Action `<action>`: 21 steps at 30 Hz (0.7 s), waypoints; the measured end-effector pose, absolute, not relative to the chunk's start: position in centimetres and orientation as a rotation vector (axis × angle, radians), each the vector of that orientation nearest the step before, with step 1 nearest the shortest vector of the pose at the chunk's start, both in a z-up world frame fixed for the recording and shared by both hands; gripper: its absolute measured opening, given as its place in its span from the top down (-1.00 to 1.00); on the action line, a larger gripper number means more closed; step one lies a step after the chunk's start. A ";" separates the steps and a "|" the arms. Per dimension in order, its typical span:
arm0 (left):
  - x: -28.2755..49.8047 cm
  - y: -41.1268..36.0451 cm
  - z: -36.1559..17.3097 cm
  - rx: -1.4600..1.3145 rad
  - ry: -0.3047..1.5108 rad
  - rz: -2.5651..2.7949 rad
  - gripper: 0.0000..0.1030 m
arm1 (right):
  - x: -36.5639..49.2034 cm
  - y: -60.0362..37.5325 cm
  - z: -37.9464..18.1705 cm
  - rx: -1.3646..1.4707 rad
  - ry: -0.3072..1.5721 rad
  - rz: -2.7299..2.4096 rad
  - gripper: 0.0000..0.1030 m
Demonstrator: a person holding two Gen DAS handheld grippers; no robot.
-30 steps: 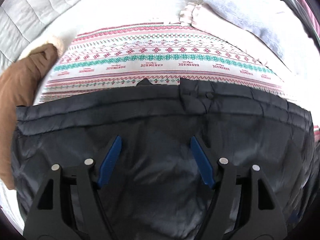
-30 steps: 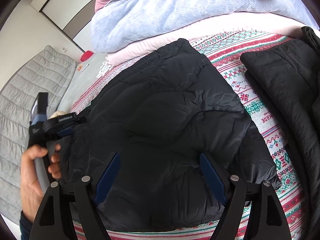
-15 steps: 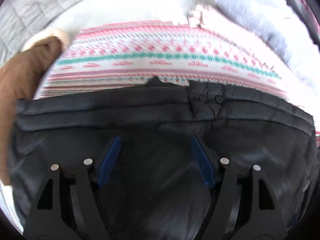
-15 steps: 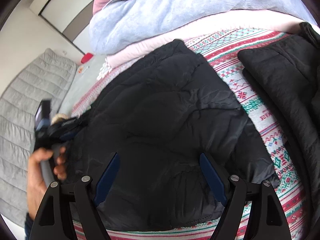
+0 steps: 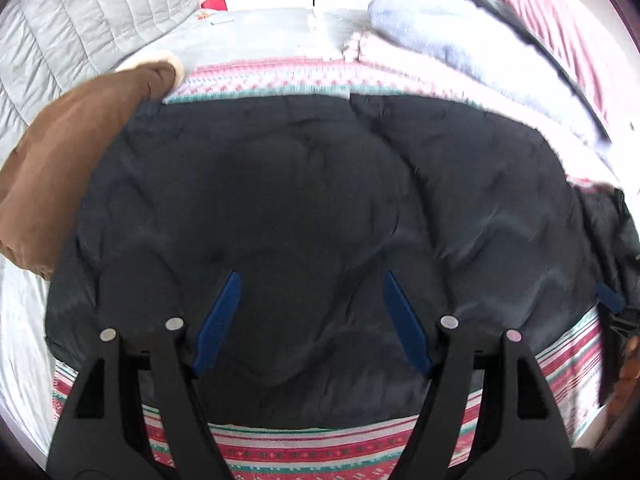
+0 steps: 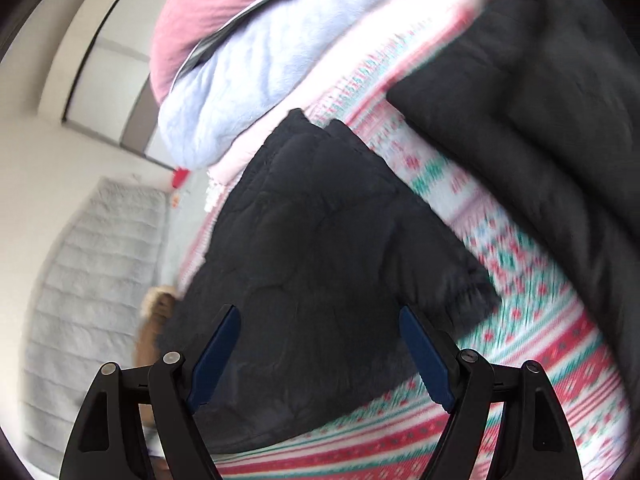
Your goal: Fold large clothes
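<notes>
The brown coat (image 5: pixel 76 152) lies up and left of the left gripper (image 5: pixel 308 320). That gripper's jaws stand apart with nothing in them, hovering over the folded black jacket (image 5: pixel 320 208) that lies flat on the patterned blanket (image 5: pixel 320 448). In the right view the right gripper (image 6: pixel 320 360) also stands apart and empty above the same jacket, with a second black garment (image 6: pixel 540 120) up and right of it. The fold looks finished; I judge the next move is reaching for that second garment. No containers are in sight.
</notes>
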State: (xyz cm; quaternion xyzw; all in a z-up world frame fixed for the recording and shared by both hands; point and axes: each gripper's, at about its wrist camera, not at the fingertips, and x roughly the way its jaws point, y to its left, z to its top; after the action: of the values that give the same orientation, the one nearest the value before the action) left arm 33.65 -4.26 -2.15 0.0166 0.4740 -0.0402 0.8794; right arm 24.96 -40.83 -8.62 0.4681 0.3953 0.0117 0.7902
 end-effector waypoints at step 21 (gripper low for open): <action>35.1 -4.3 -4.6 0.014 1.024 -0.068 -0.46 | 25.6 -40.6 -14.6 1.298 0.832 -0.017 -0.60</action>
State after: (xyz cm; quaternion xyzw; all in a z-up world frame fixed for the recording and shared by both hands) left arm 35.12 -4.32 -4.57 0.0069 0.4897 -0.0327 0.8712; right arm 25.56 -40.62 -14.60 0.5866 0.3760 -0.0078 0.7173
